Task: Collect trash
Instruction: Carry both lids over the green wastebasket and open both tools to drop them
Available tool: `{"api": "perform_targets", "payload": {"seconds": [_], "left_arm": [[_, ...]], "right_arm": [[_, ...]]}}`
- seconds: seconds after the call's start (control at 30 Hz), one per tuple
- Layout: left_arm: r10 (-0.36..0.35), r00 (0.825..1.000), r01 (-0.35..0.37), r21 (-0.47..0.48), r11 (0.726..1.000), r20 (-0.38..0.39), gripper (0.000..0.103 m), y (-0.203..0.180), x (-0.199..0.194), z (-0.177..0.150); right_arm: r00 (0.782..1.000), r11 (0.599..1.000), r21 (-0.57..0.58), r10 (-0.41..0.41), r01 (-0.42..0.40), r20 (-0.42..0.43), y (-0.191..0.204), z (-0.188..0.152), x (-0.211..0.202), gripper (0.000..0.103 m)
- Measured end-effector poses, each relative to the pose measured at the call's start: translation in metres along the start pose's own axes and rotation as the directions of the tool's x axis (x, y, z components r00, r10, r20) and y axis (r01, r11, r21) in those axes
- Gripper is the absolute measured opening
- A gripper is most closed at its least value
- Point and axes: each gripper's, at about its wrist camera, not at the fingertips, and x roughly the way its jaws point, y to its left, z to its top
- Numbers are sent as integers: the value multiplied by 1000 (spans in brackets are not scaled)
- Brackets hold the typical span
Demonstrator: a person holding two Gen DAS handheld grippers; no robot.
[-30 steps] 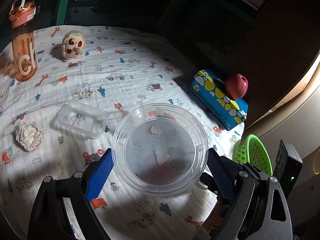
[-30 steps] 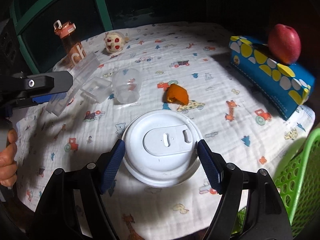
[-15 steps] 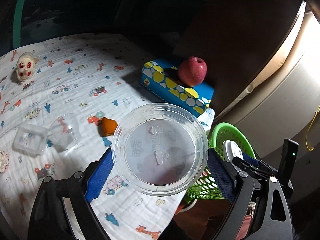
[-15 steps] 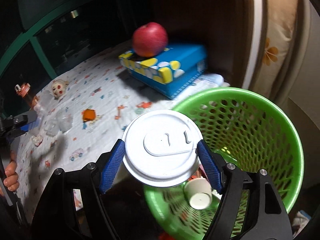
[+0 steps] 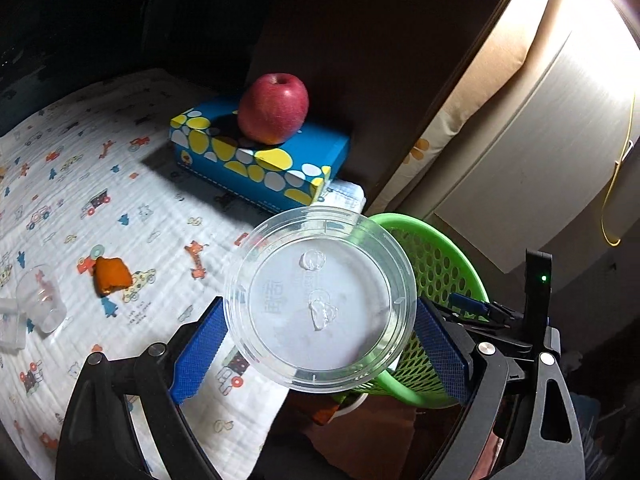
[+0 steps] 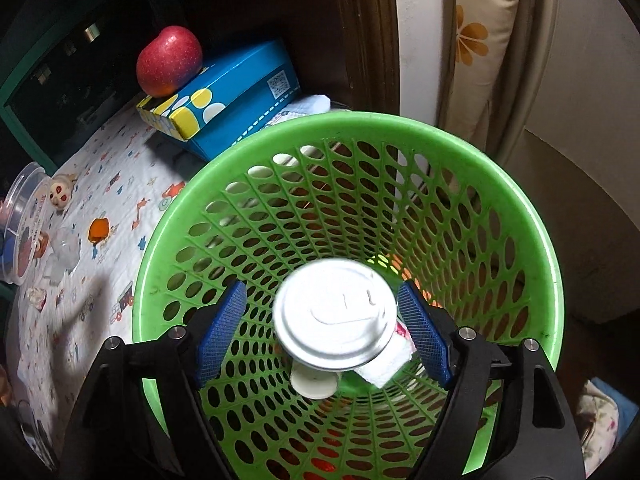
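The white lid (image 6: 334, 320) hangs inside the green basket (image 6: 516, 216), between the blue pads of the right tongs (image 6: 322, 334) but clear of both; those jaws are opening and the lid looks slightly blurred, with a gap showing on either side of it. Beneath it at the basket's bottom lie a small white cup (image 6: 314, 384) and a crumpled white scrap (image 6: 390, 364). The left tongs (image 5: 320, 338) grip a clear round plastic lid (image 5: 320, 300) edge to edge, held above the worktop's edge and the near rim of the basket (image 5: 436, 256). On the worktop, covered by a cartoon-print cloth (image 5: 120, 184), an orange peel (image 5: 112, 276) lies near a clear plastic cup (image 5: 42, 300) on its side. Farther back a red apple (image 5: 274, 108) sits on top of a blue tissue box (image 5: 256, 156) with yellow and white spots. In the right wrist view a small doll head (image 6: 60, 194) rests at the far left of the cloth.
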Motion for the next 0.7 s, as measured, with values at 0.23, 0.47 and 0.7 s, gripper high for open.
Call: {"api": "perform_targets", "payload": {"seconds": [0.23, 0.47, 0.7], "left_arm": [[-24, 999, 28, 75, 997, -48, 88, -43, 31, 1], [-26, 993, 44, 154, 987, -118, 89, -87, 69, -8], [5, 981, 35, 203, 979, -194, 89, -109, 104, -21]], "right_arm": [[997, 1000, 21, -6, 4, 77, -18, -1, -35, 80], [985, 999, 38, -38, 33, 168, -32, -10, -72, 80], [976, 997, 81, -28, 11, 216, -49, -17, -94, 81]]}}
